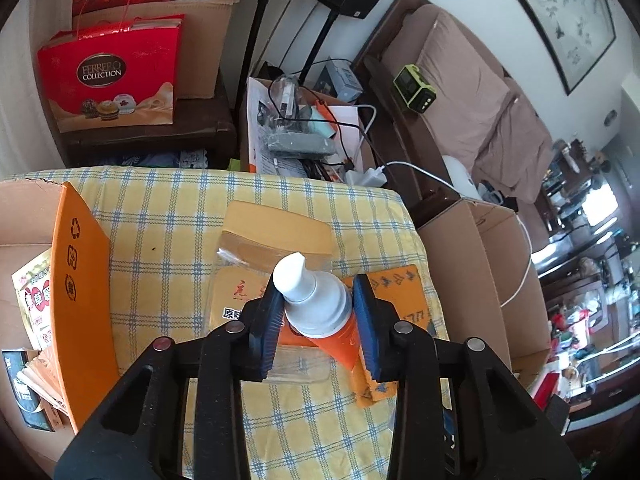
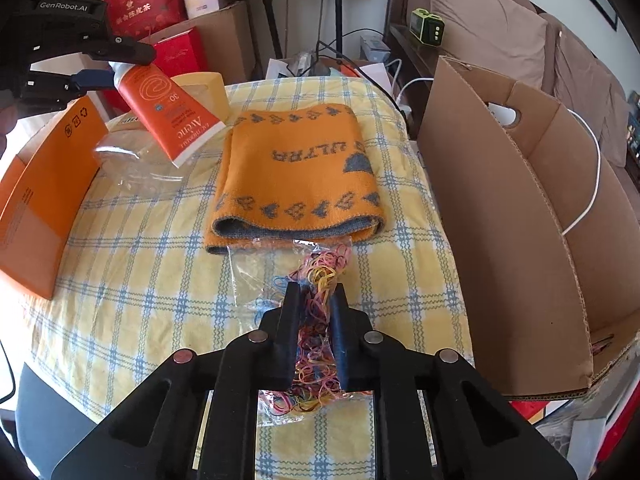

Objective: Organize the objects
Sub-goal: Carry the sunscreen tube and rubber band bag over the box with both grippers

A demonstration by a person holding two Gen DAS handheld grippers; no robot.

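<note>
The left claw (image 1: 316, 312) is clamped on the white cap end of an orange tube (image 2: 170, 116) of cream, which hangs tilted in the air above the table (image 2: 132, 248), its flat tail pointing down toward a crumpled clear wrapper (image 2: 132, 160). The right claw (image 2: 316, 300) is closed on a clear bag of coloured rubber bands (image 2: 320, 276), the pads pinching the loose plastic while the bag's far end rests on the checked cloth just in front of a folded orange knit cloth (image 2: 296, 172). Outward from there, an orange-flapped box (image 2: 44, 184) stands at the left edge of the table with packets already inside it, and a plain cardboard box (image 2: 512, 216) stands open at the right. The tube looks the shakier hold: the pads bear on the smooth, tapering shoulder by the cap (not on the flat body), so a quick swing toward the left box could let it pivot or slide out. The bag is the other worry, since the right claw grips thin film and a bunched handful of bands; lifted fast, the film could slip through or the unseen mouth could spill bands over the cloth. The bag also lies touching the knit cloth's edge and could drag it.
</note>
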